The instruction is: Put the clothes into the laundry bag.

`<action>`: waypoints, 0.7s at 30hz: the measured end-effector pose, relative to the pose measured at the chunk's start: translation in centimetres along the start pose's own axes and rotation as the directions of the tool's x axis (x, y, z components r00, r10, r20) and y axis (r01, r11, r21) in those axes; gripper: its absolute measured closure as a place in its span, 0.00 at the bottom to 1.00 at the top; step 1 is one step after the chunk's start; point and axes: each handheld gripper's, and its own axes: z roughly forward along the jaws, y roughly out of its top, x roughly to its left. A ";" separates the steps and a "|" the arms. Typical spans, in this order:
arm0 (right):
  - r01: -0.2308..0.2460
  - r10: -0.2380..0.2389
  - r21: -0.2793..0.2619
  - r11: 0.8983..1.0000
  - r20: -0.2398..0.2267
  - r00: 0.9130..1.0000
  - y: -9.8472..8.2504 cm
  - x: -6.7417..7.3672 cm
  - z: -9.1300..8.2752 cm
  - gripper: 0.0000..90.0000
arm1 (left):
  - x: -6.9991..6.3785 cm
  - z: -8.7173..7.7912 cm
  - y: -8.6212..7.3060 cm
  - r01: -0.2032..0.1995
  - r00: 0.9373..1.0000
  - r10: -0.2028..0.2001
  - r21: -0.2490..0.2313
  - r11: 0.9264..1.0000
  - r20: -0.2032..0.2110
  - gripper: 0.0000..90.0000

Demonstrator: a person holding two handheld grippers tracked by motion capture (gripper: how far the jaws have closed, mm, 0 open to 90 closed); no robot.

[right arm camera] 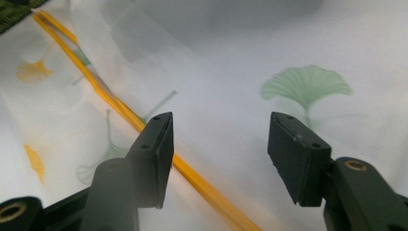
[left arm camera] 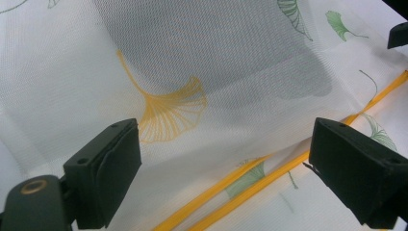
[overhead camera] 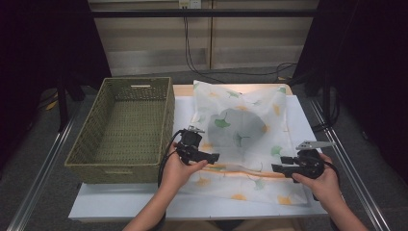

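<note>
A white mesh bag [overhead camera: 250,108] printed with ginkgo leaves lies on the table, with a grey item [overhead camera: 240,127] showing through it. A yellow zipper [overhead camera: 240,169] runs along its near side. My left gripper [overhead camera: 214,156] hovers open at the bag's left edge. In the left gripper view its jaws [left arm camera: 226,144] stand wide over the mesh, above the zipper [left arm camera: 250,183] and the grey item [left arm camera: 231,53]. My right gripper [overhead camera: 276,167] is open near the bag's right front. In its own view the right gripper [right arm camera: 219,139] sits just over the zipper [right arm camera: 120,108].
A woven green basket [overhead camera: 166,120] with nothing in it stands to the left of the bag, close to my left gripper. The white tabletop [overhead camera: 120,202] extends in front of it. Metal rails run along both sides of the table.
</note>
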 end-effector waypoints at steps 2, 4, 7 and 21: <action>-0.007 0.007 -0.005 1.000 0.021 1.000 -0.3 -0.4 -0.4 0.46 | 0.0 0.0 0.0 -0.003 1.000 0.003 -0.003 1.000 -0.002 0.11; -0.002 0.003 -0.001 1.000 0.051 0.999 -0.6 -0.8 -0.8 0.46 | 0.1 0.0 0.0 0.000 1.000 0.000 -0.001 1.000 0.001 0.11; -0.006 0.007 -0.004 1.000 0.063 0.998 -1.1 -1.3 -1.3 0.46 | 0.1 0.0 -0.1 0.000 1.000 0.000 0.005 1.000 0.000 0.12; -0.097 0.091 0.043 0.994 0.122 0.988 -3.9 -3.2 -1.8 0.57 | 0.1 0.0 0.0 -0.006 1.000 0.006 0.004 1.000 -0.006 0.12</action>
